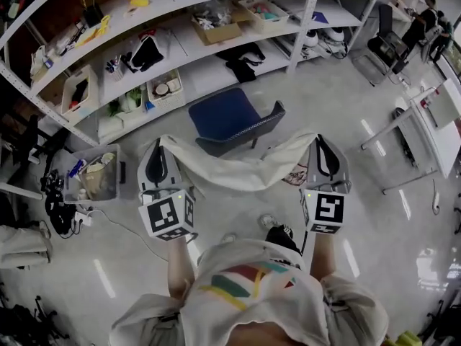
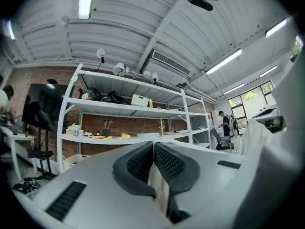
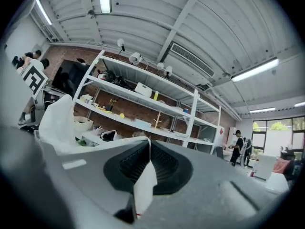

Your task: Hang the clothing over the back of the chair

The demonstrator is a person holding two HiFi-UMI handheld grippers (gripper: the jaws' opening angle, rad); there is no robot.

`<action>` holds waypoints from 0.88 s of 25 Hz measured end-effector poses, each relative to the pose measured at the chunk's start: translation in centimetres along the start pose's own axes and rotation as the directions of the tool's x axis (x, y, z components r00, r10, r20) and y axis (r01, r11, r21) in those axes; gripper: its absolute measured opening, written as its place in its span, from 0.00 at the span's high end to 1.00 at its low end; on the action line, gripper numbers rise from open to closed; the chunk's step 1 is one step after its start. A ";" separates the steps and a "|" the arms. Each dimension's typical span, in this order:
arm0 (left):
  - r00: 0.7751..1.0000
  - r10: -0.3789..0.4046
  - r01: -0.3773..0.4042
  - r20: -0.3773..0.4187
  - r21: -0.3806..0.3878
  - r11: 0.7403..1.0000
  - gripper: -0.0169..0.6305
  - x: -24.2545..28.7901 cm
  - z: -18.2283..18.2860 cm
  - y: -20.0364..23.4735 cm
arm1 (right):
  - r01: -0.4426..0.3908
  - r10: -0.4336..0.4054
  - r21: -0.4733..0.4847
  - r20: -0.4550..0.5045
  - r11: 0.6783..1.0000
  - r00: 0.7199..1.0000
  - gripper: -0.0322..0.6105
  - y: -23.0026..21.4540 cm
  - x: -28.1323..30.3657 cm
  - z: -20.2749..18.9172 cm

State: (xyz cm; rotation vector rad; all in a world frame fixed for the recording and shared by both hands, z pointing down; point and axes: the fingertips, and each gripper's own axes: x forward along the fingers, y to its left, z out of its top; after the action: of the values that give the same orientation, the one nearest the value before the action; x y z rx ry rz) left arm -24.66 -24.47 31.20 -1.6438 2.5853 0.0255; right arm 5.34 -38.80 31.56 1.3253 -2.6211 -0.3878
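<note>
The left gripper (image 1: pixel 160 150) has its jaws closed on one edge of the cream garment (image 1: pixel 241 168), with a fold of cloth pinched between the ribbed pads. The right gripper (image 1: pixel 318 146) is clamped the same way on the other end, a strip of fabric standing up between its pads in the right gripper view. Both point roughly level and are held well apart, so the garment hangs spread between them in a shallow sag, clear of the floor. Just beyond it stands the blue-seated chair (image 1: pixel 222 112); its dark backrest (image 1: pixel 252 130) faces the person, its lower part hidden by the cloth in the head view. Behind the chair runs a white shelving rack (image 1: pixel 209 74) cluttered with boxes.

The step in hand looks like carrying the spread garment up to the chair; nothing is draped yet. The next move likely calls for raising both ends above the top of the backrest, bringing the middle over it, lowering evenly, and only then letting go.
</note>
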 end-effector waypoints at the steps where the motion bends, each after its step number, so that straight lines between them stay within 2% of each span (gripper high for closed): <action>1: 0.999 0.038 -0.038 0.001 -0.002 0.999 0.95 -0.1 0.0 -0.1 | -0.034 0.034 0.000 0.007 0.999 0.999 0.93 -0.3 0.6 -0.2; 5: 0.988 0.154 -0.154 -0.023 -0.002 0.988 0.95 -0.3 0.0 -1.5 | -0.150 0.150 0.005 0.035 0.989 0.988 0.93 -2.0 2.4 -0.8; 13: 0.939 0.343 -0.343 -0.020 0.029 0.939 0.95 -1.6 1.1 -4.4 | -0.273 0.273 -0.013 0.114 0.962 0.955 0.93 -6.7 5.3 -1.4; 17: 0.922 0.386 -0.386 -0.020 0.033 0.922 0.95 -2.0 0.7 -6.3 | -0.294 0.294 -0.022 0.138 0.956 0.946 0.93 -9.1 6.0 -1.7; 22: 0.919 0.394 -0.393 -0.011 0.056 0.918 0.95 -1.4 1.1 -9.5 | -0.288 0.290 -0.034 0.162 0.957 0.943 0.93 -12.6 6.8 -1.9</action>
State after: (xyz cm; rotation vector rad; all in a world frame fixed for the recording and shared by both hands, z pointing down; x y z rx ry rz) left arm -15.46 -27.19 30.47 -1.0856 2.8595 -0.0375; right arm 11.47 -51.77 29.72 0.9175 -2.8893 -0.4807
